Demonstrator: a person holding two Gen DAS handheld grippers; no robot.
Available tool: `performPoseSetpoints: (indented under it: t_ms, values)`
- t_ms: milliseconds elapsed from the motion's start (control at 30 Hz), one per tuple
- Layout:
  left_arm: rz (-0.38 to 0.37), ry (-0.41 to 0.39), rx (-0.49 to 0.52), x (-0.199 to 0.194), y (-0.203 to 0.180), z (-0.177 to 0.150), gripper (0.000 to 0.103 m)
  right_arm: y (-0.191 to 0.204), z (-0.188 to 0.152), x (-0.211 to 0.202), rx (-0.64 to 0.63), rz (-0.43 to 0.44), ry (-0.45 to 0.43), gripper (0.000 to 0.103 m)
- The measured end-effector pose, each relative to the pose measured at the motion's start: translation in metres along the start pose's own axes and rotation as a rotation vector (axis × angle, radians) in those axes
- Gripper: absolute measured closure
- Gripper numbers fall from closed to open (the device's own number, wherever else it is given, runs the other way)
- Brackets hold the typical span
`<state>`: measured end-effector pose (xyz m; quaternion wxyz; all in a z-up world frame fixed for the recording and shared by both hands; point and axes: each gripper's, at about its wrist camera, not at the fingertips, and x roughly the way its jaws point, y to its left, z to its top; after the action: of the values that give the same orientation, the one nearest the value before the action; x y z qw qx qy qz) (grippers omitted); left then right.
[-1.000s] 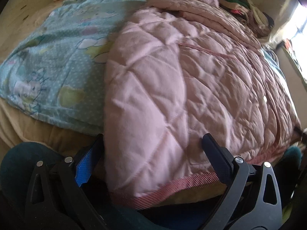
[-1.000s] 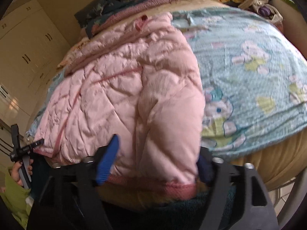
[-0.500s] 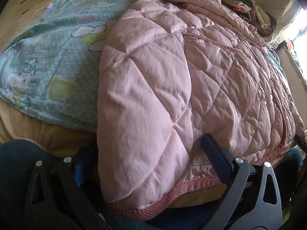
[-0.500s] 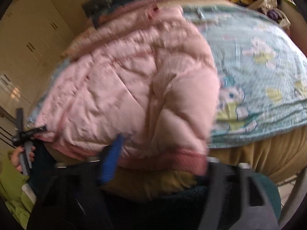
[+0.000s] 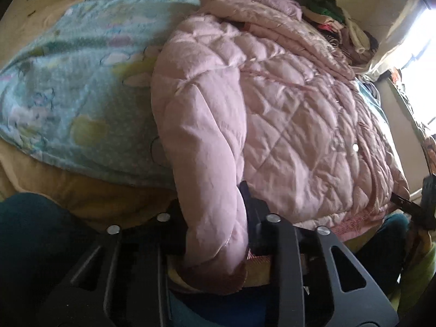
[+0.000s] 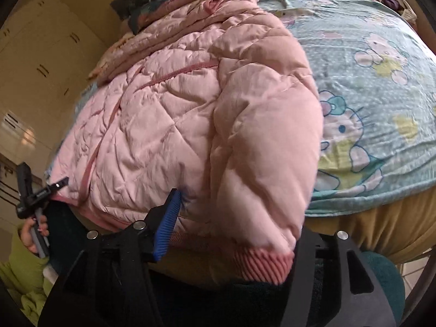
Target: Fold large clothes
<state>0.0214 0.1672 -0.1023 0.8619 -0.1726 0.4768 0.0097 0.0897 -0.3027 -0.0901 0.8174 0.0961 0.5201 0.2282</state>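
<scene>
Both cams rode on the handheld grippers, low at the near edge of the bed (image 5: 81, 201), tilted down and looking across it from really close. The left one faced toward the bright window side, the right one toward the cupboards (image 6: 41, 54). The 2 views shared the pink quilted jacket (image 5: 286, 125) and the blue cartoon blanket (image 6: 381, 95).

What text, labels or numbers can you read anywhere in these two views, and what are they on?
None can be read.
Pink quilted jacket: no label, tag or brand visible.
Blue blanket: cartoon cat and bubble pictures only, no words.
Cupboard doors: plain, with handles only.
Clothes pile at the far end: too small and blurred to tell any print.
</scene>
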Motion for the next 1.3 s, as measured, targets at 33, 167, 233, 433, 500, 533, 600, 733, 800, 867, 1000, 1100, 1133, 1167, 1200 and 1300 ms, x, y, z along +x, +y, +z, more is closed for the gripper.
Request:
performPoseSetpoints:
  t_ms: [33,167,233,433,500,533,600,733,800,867,1000,1100,1133,1167,1200,1300]
  values:
    - [-0.001,-0.006,0.006,-0.002,-0.001,0.001,0.086,0.000,-0.001,-0.002,-0.005,0.009,-0.016,0.059]
    - [-0.016,-0.044,0.021,-0.011,-0.008,0.007,0.090,-0.002,-0.004,-0.026,-0.004,0.080,-0.148,0.084]
    - [-0.024,-0.061,0.028,-0.017,-0.010,0.010,0.091,0.000,-0.004,-0.041,-0.013,0.115,-0.225,0.085]
    - [-0.045,-0.117,0.050,-0.034,-0.017,0.024,0.092,0.017,0.011,-0.072,-0.049,0.141,-0.344,0.088]
    - [-0.053,-0.140,0.049,-0.038,-0.020,0.031,0.093,0.019,0.021,-0.078,-0.050,0.147,-0.365,0.089]
    - [-0.056,-0.150,0.051,-0.041,-0.021,0.034,0.093,0.021,0.026,-0.080,-0.050,0.147,-0.374,0.089]
    - [-0.057,-0.173,0.059,-0.046,-0.023,0.042,0.093,0.022,0.036,-0.086,-0.043,0.146,-0.395,0.090]
    - [-0.067,-0.215,0.063,-0.054,-0.026,0.060,0.093,0.024,0.053,-0.093,-0.032,0.154,-0.431,0.090]
    - [-0.075,-0.232,0.059,-0.058,-0.027,0.070,0.093,0.026,0.060,-0.096,-0.028,0.152,-0.441,0.090]
    - [-0.079,-0.248,0.061,-0.061,-0.029,0.078,0.093,0.026,0.065,-0.098,-0.021,0.152,-0.449,0.090]
    - [-0.090,-0.275,0.065,-0.067,-0.033,0.095,0.093,0.028,0.079,-0.103,-0.016,0.152,-0.464,0.090]
    - [-0.097,-0.299,0.070,-0.073,-0.038,0.108,0.093,0.029,0.088,-0.107,-0.014,0.151,-0.478,0.090]
    - [-0.101,-0.309,0.071,-0.075,-0.039,0.113,0.093,0.030,0.091,-0.110,-0.015,0.149,-0.484,0.090]
    - [-0.104,-0.316,0.073,-0.078,-0.040,0.118,0.093,0.031,0.094,-0.111,-0.016,0.150,-0.489,0.090]
    - [-0.106,-0.322,0.076,-0.080,-0.041,0.121,0.093,0.031,0.096,-0.114,-0.017,0.150,-0.494,0.090]
    - [-0.113,-0.344,0.087,-0.087,-0.046,0.133,0.093,0.032,0.105,-0.121,-0.015,0.151,-0.511,0.090]
